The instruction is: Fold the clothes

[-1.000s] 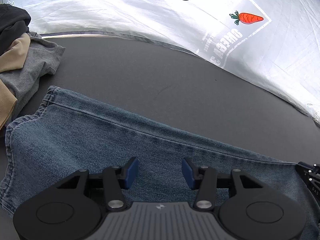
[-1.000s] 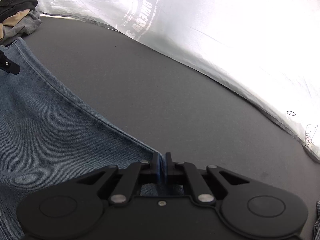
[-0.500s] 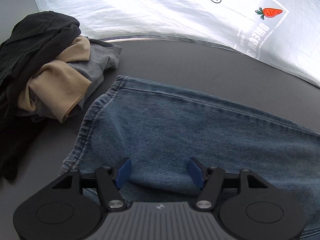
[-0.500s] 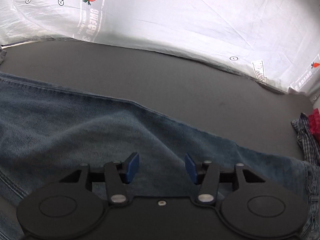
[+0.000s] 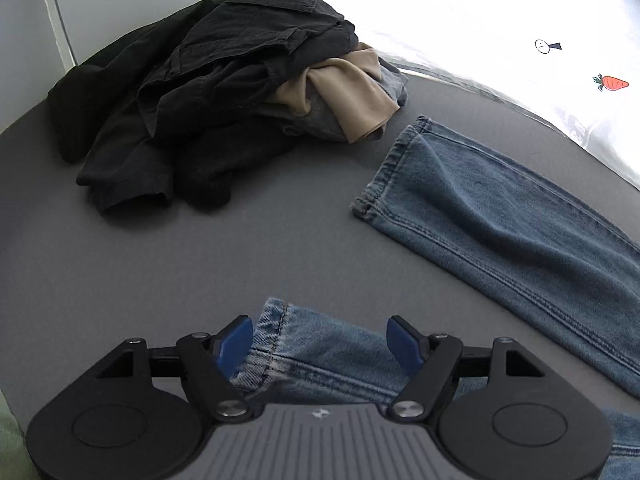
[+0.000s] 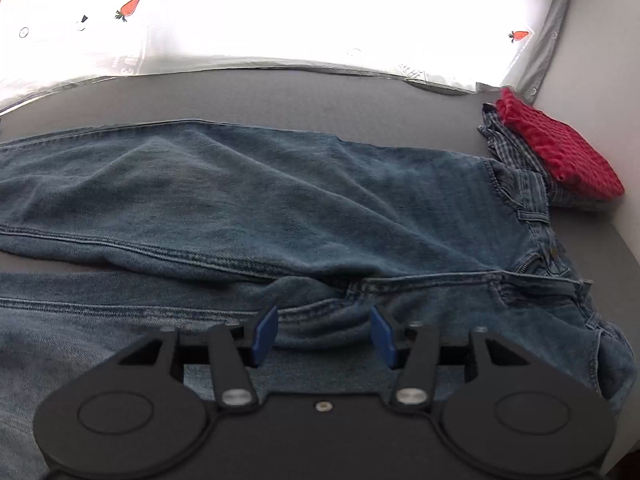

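So we've barely started: the faded blue denim jeans (image 6: 320, 200) lie spread flat on the grey mat (image 5: 200, 248), legs apart, no fold made yet. Our left gripper (image 5: 320, 340) hovers spread over a leg hem, right gripper (image 6: 324, 334) spread over the crotch. A dark crumpled clothes heap (image 5: 192, 92) waits.

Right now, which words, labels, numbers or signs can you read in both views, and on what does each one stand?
No text reads clearly.
White sheet: carrot picture and a circled-cross mark, no words.
Same sheet, right view: grey lettering, too blurred to read; more near the corner, too small.
Left gripper body: a small emblem, no letters.
Jeans: no readable label.
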The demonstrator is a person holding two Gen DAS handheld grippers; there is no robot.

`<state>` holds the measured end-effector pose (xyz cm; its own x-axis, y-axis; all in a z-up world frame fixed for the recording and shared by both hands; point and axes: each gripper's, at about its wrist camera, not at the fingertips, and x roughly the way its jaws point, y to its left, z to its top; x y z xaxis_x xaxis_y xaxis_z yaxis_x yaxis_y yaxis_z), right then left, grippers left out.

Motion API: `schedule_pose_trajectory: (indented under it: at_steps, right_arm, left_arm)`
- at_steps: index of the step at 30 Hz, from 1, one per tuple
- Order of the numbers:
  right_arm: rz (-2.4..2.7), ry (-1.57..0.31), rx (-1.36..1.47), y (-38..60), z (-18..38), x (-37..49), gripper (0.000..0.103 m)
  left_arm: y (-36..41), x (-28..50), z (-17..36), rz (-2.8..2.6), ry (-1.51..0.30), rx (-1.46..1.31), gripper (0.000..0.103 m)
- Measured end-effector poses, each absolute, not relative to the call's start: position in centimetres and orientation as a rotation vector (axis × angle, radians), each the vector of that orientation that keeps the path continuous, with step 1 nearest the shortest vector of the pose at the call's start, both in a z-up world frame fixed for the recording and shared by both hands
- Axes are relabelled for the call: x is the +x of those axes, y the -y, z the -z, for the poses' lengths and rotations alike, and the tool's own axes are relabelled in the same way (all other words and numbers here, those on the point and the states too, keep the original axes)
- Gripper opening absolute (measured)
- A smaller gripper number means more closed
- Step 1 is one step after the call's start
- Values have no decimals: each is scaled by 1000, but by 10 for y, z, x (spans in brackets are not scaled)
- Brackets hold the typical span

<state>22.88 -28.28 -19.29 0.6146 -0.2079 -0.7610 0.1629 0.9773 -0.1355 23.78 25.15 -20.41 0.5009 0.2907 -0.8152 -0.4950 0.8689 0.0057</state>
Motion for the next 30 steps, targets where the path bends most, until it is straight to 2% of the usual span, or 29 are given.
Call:
schedule_pose_trajectory:
  at_steps: [4,16,25,30]
  right_arm:
    - [298,-900,41,314,191,200,59]
    - [539,-924,202,408,205,127,64]
    - [603,-920,295,442,212,108,65]
    - [608,-917,361,446,218,105,66]
  left_arm:
    - [-245,200,211,-510,-962,-281,76]
    - [-233,111,222,-633,-998,-459,77]
    - [-244,73,235,-679,-931,-726,78]
    - [-247,77,232,-699,-914,-688,77]
